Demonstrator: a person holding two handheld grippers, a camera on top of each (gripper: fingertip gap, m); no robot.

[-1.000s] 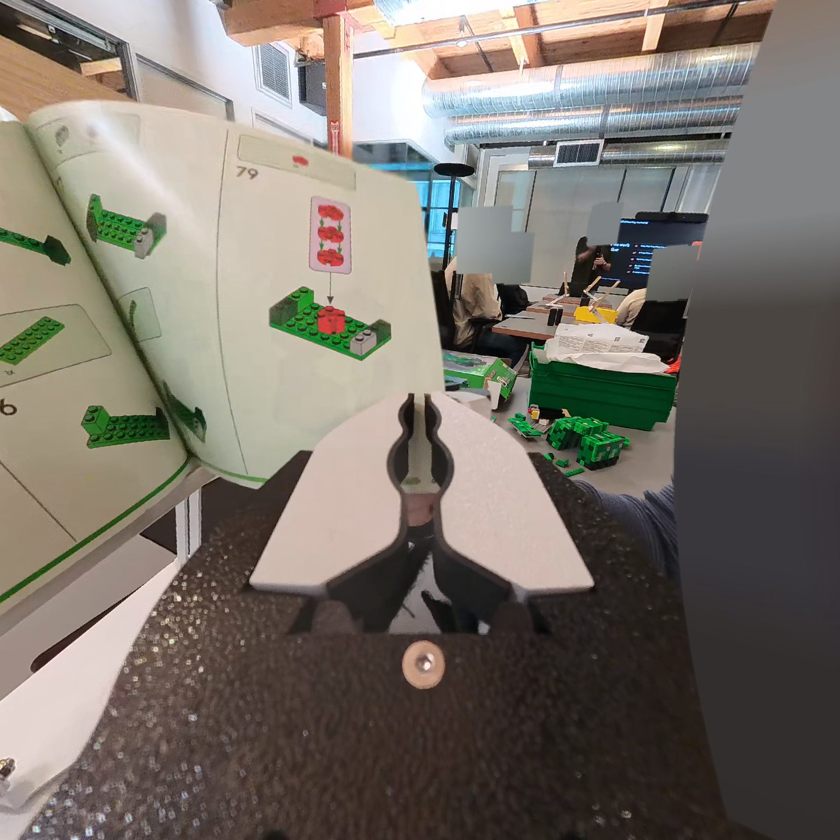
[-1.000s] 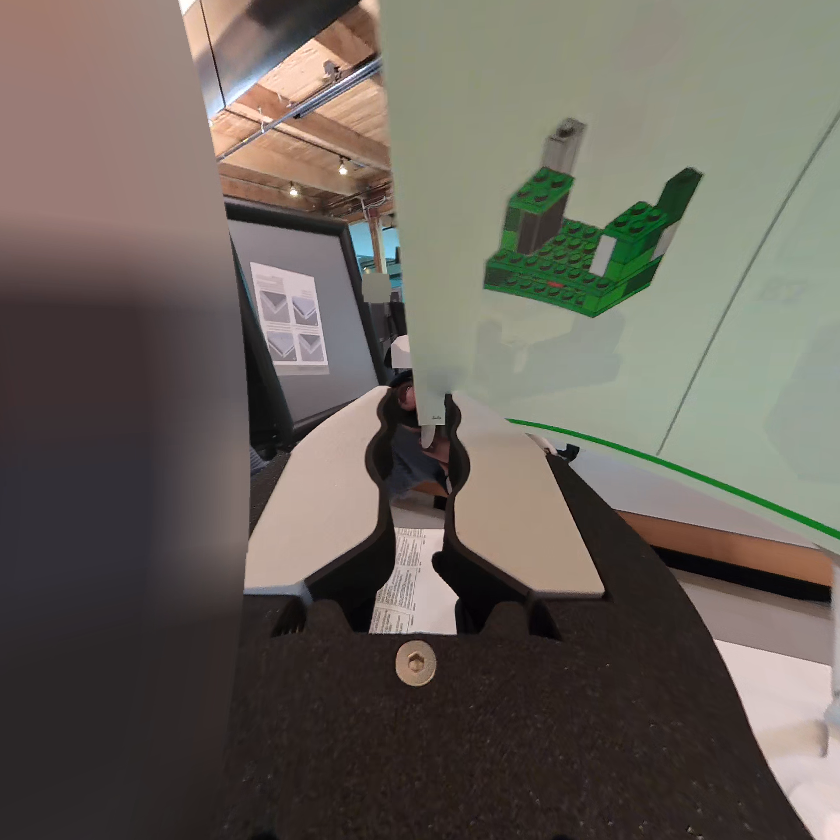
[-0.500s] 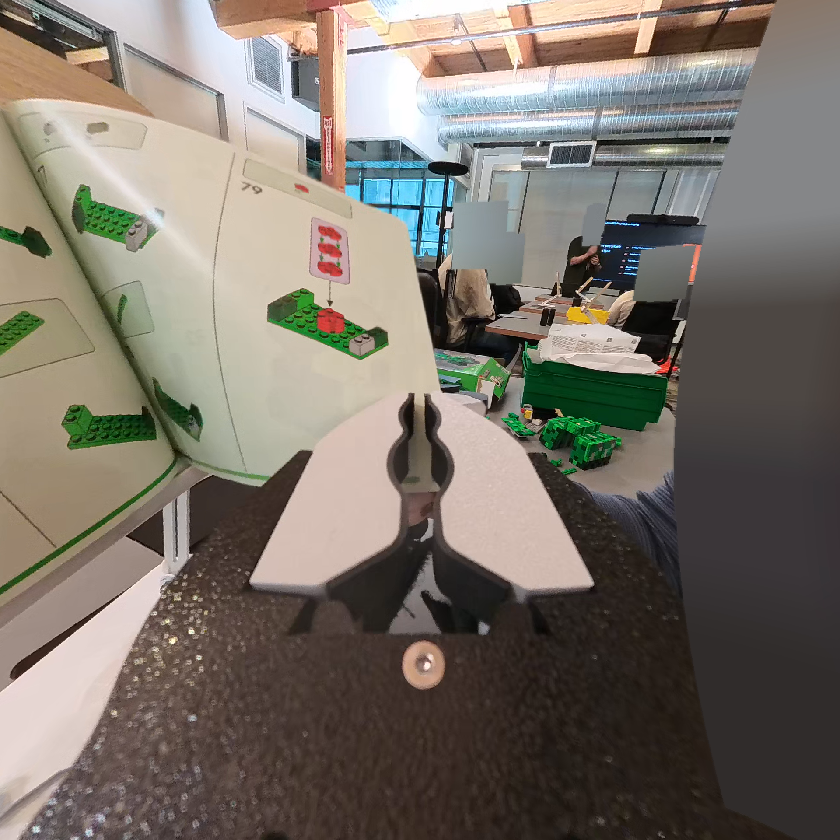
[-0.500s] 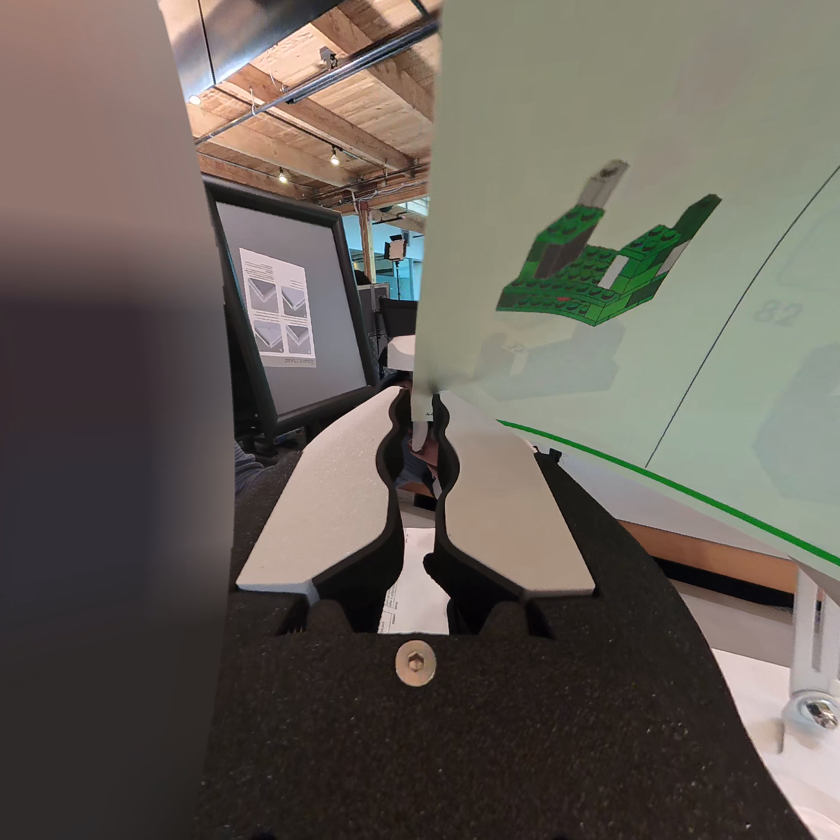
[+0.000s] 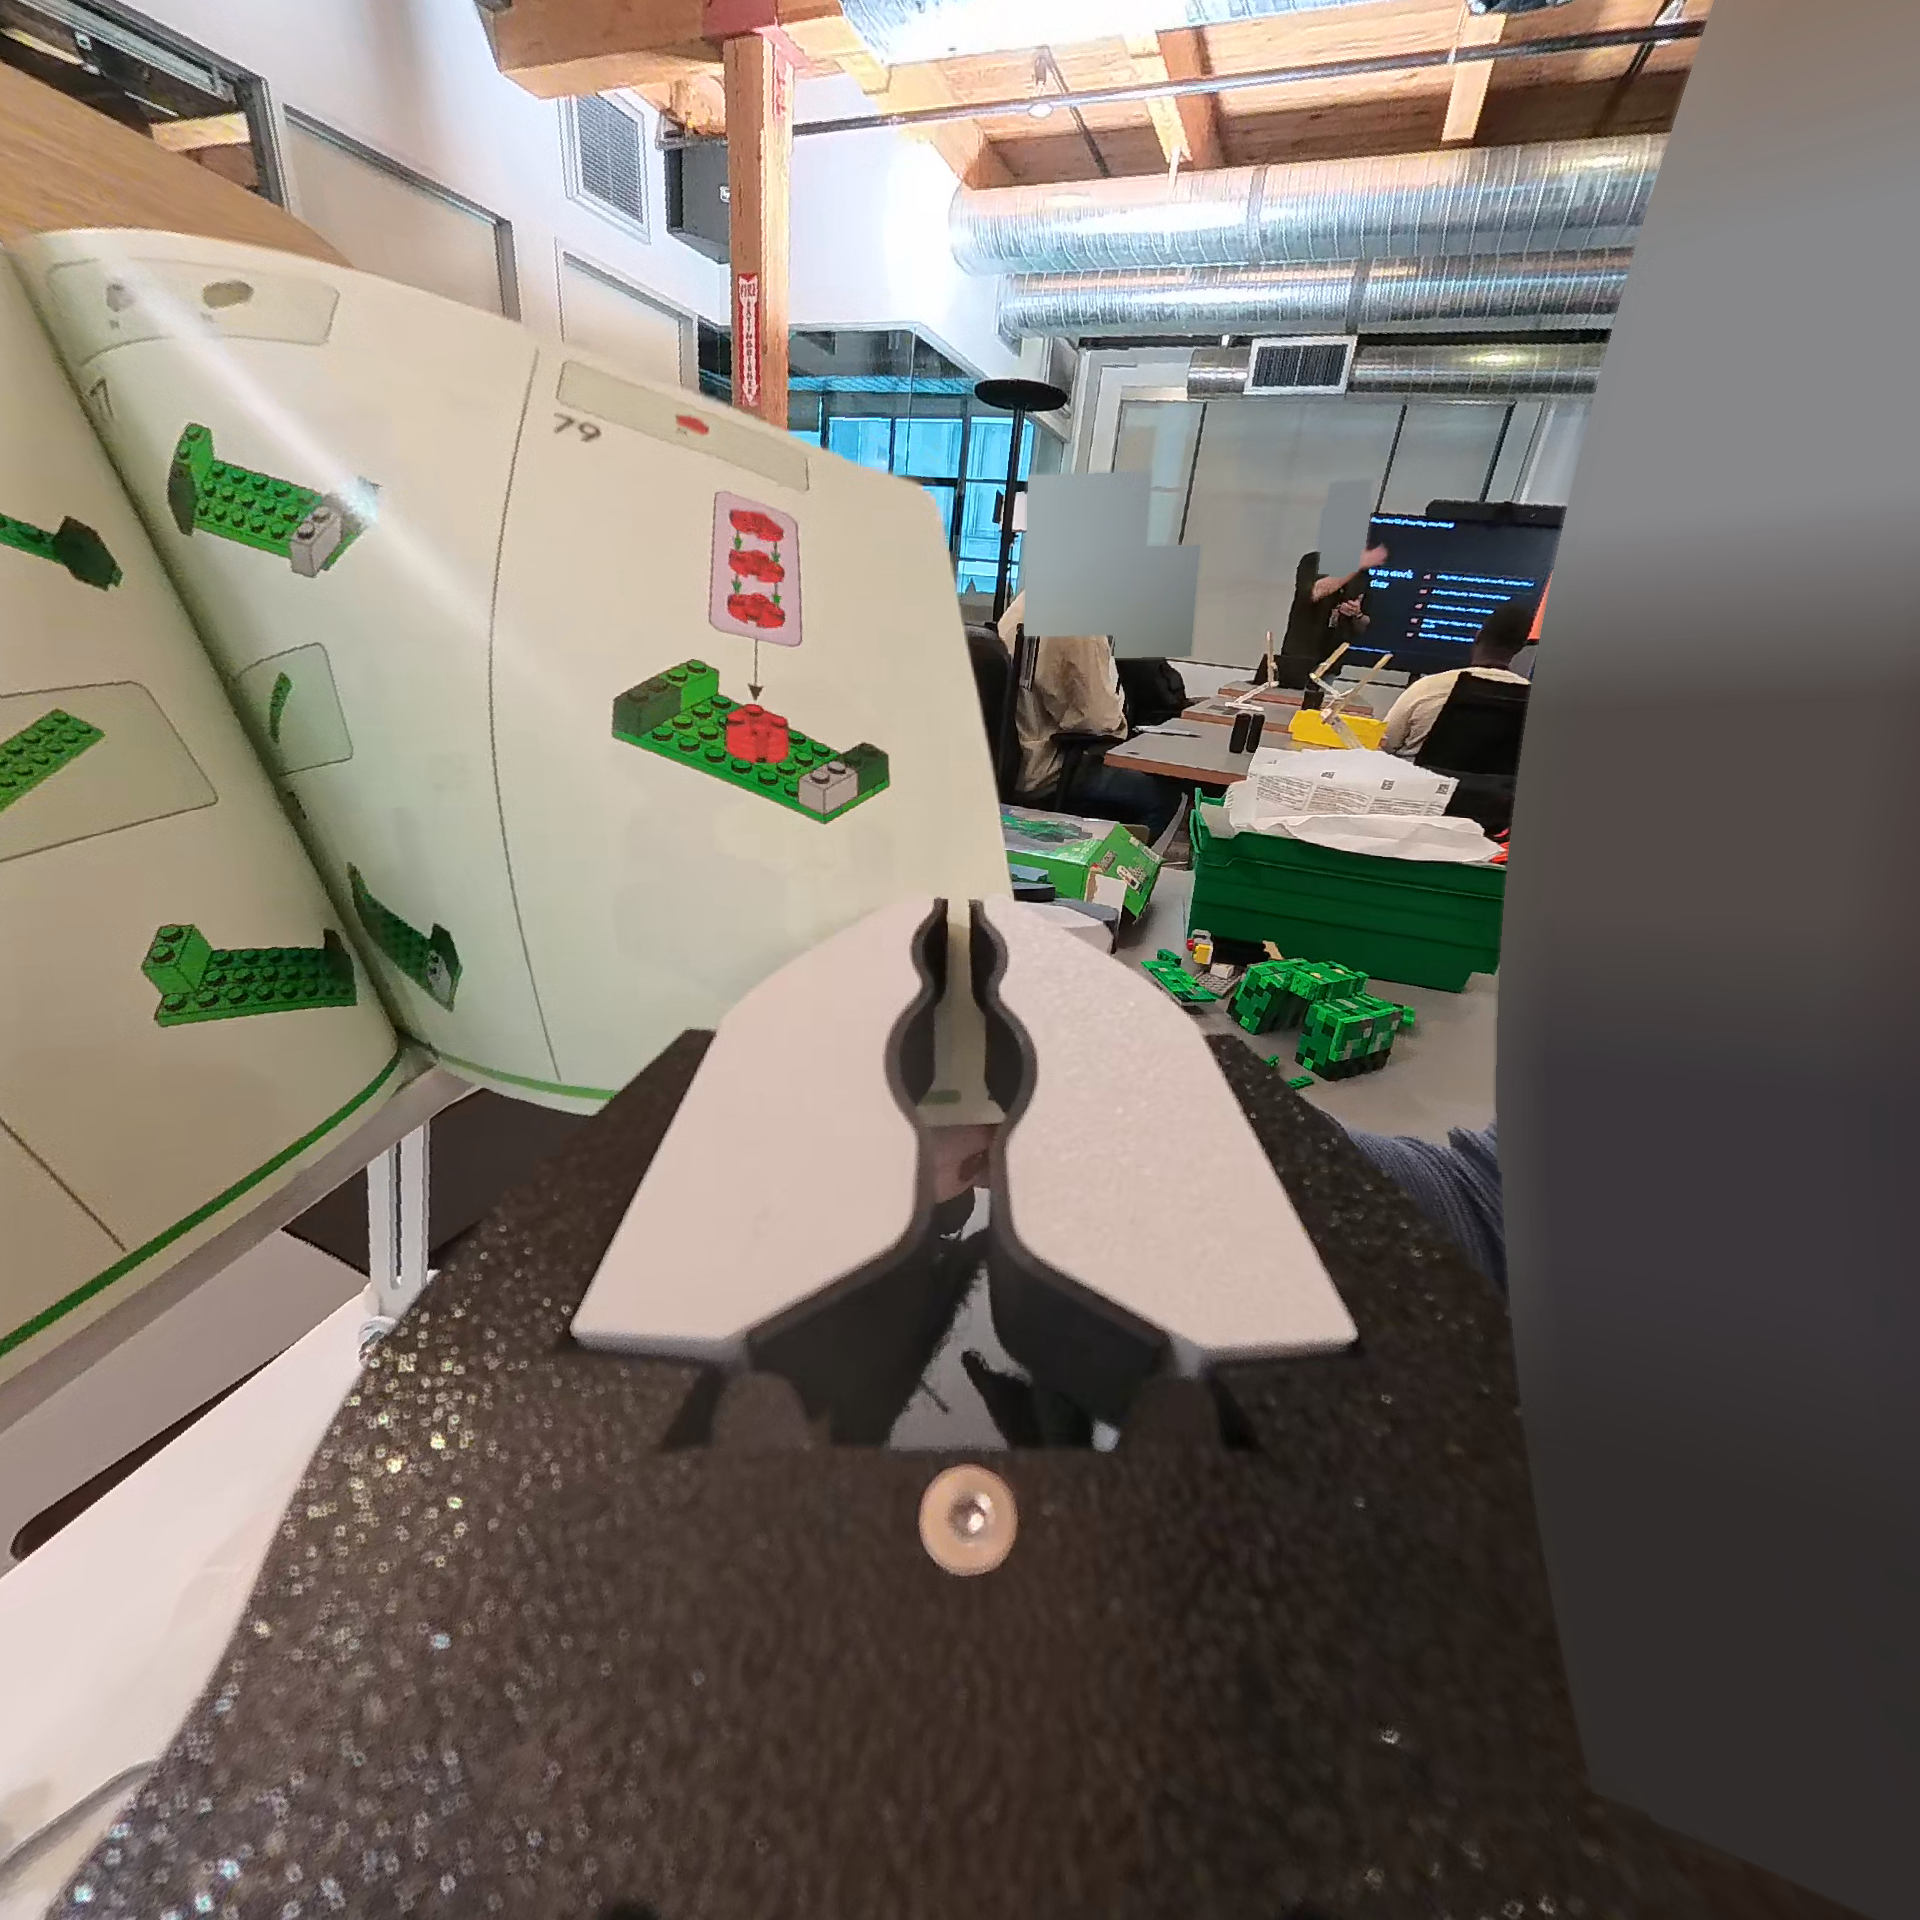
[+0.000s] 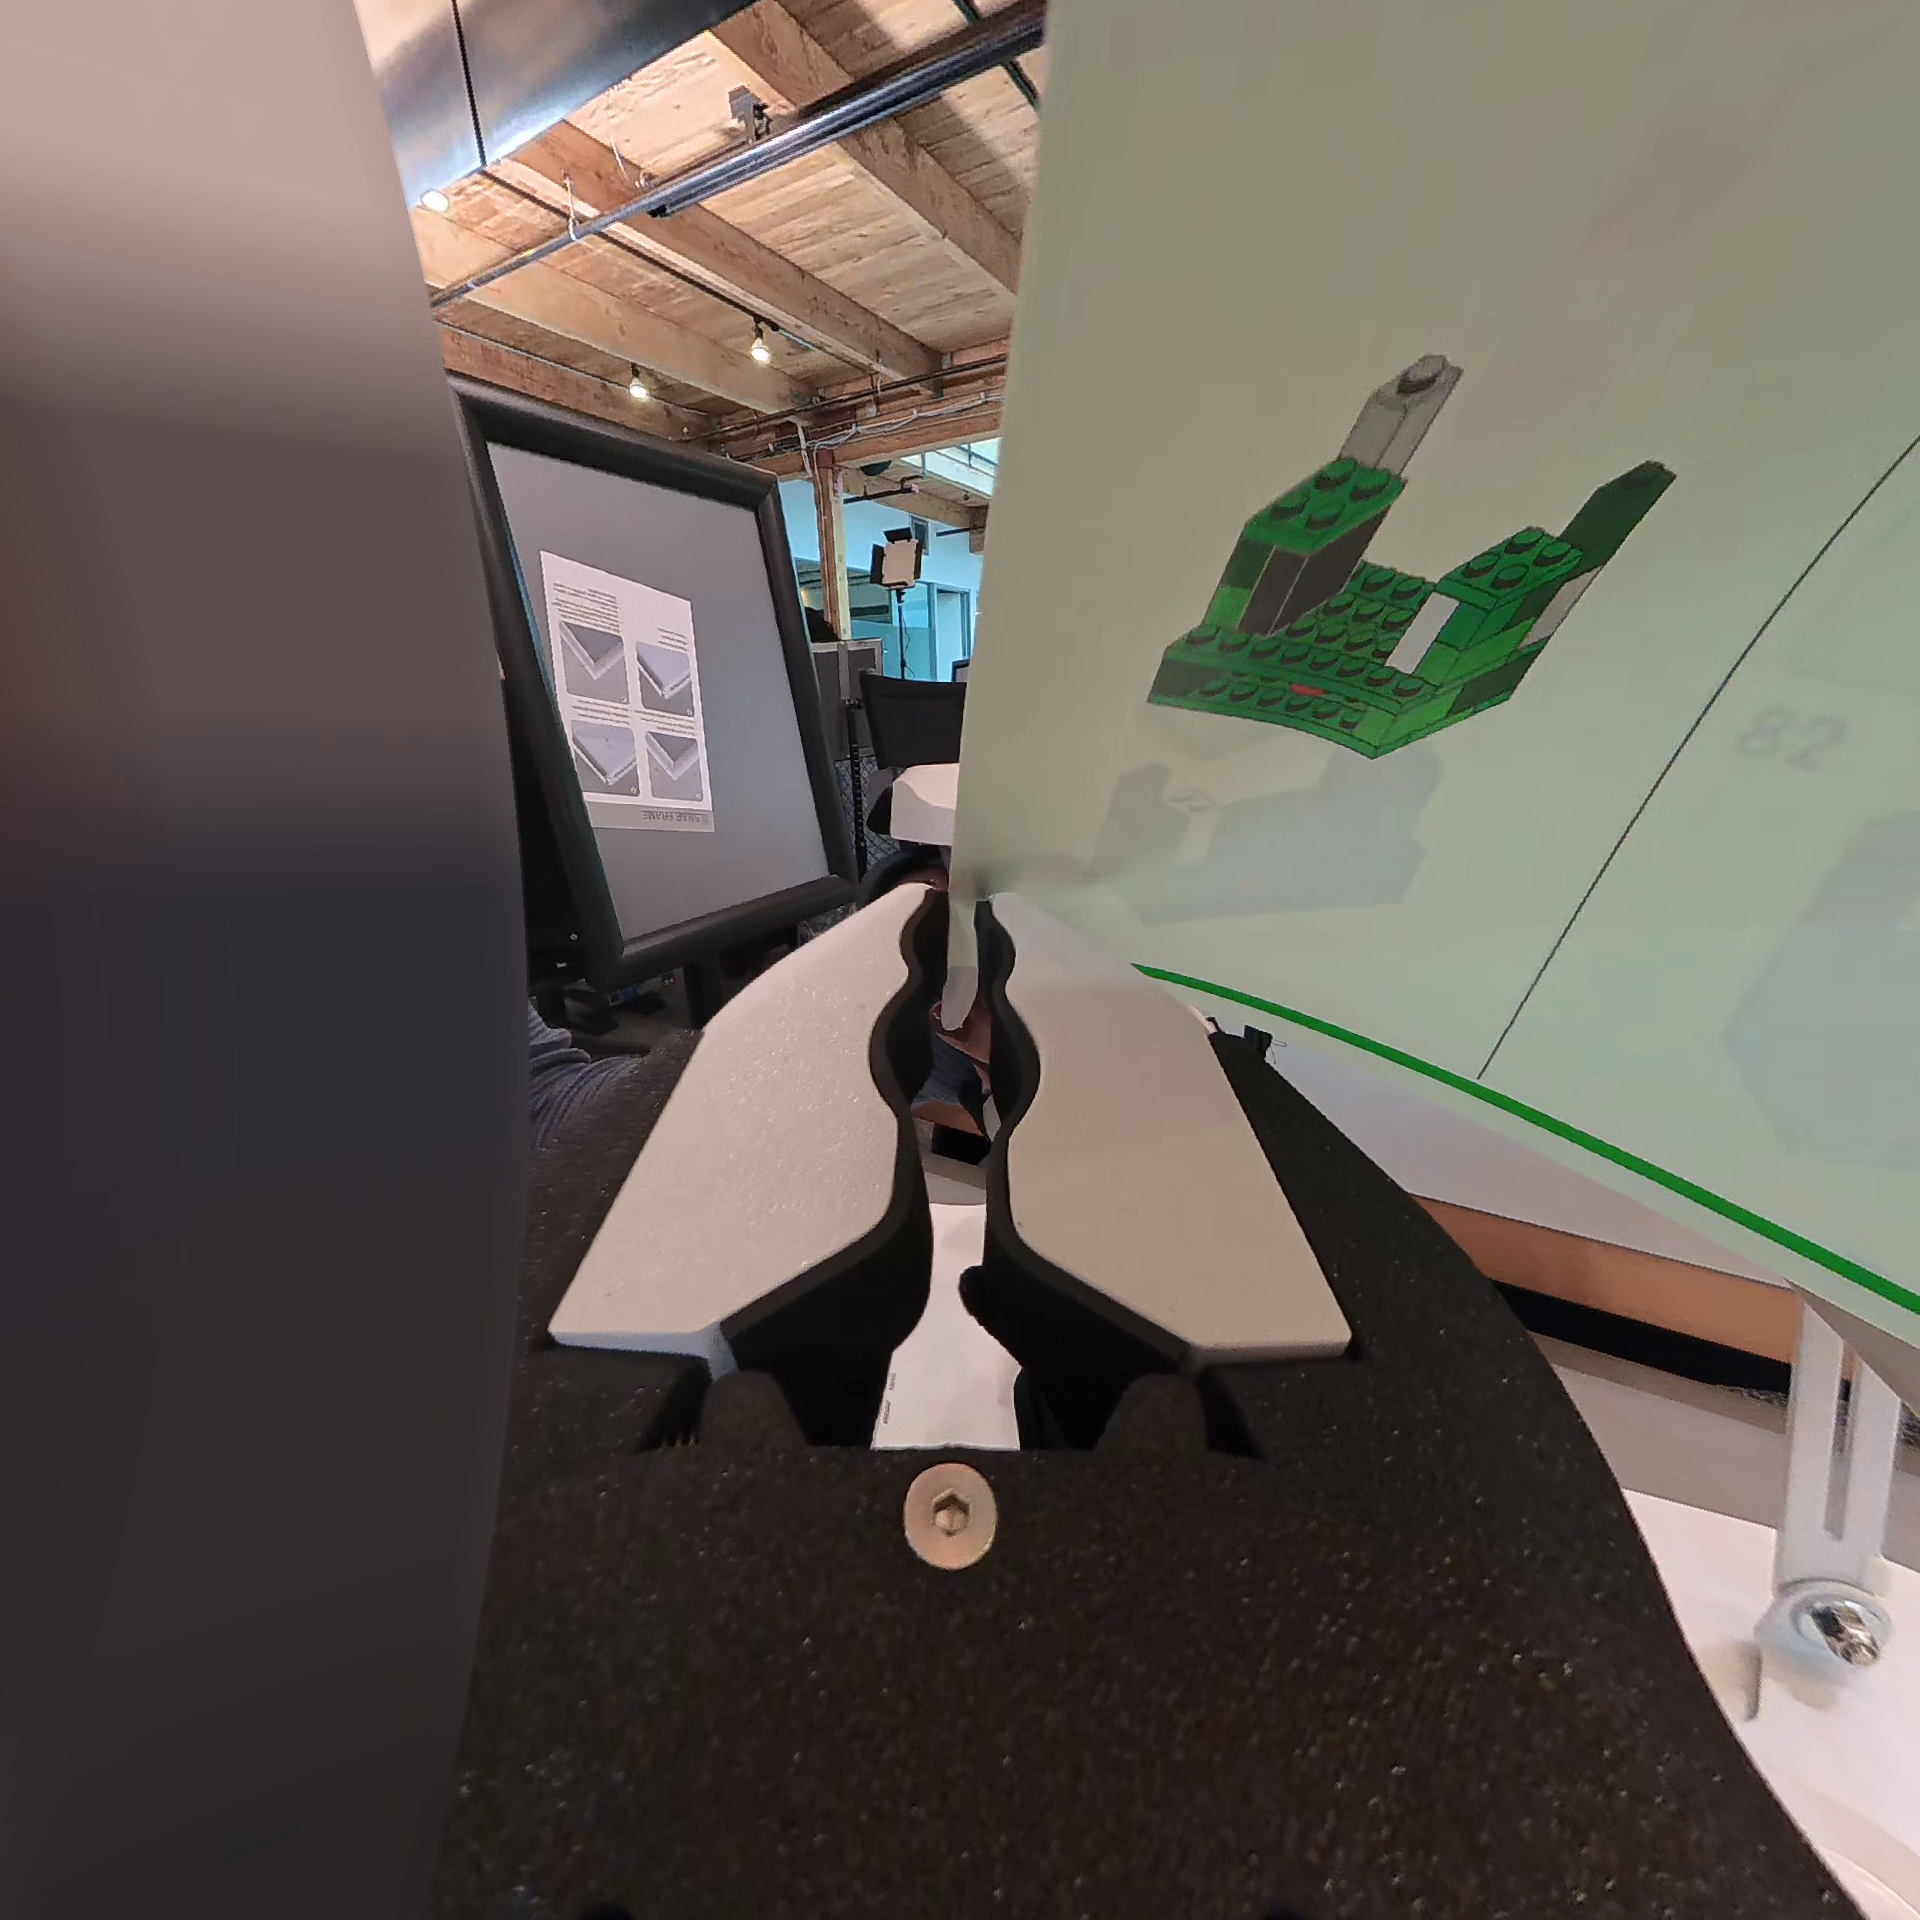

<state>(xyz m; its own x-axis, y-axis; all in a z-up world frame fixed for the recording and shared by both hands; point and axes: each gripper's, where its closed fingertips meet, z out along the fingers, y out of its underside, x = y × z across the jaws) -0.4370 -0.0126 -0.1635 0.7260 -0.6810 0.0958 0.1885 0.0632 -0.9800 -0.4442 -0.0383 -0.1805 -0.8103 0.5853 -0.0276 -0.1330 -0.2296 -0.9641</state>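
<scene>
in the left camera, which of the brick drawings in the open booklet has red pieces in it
The drawing on the lifted page that the left gripper pinches by its edge: a green plate with a red round stack in the middle. The other drawings, toward the left, are green with grey only.

Left gripper (image 5: 958, 914) and right gripper (image 6: 961, 906) both have jaws nearly closed, pinching.

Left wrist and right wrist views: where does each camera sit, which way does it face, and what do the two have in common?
Left wrist view: sits behind the left gripper, looking along its fingers at the lifted page of the instruction booklet; beyond lie a green bin and a blue sleeve.
Right wrist view: sits behind the right gripper, facing the page's other side; a framed sign stands beyond.
Shared: both grippers are closed on the same page's corner, from opposite sides.
</scene>
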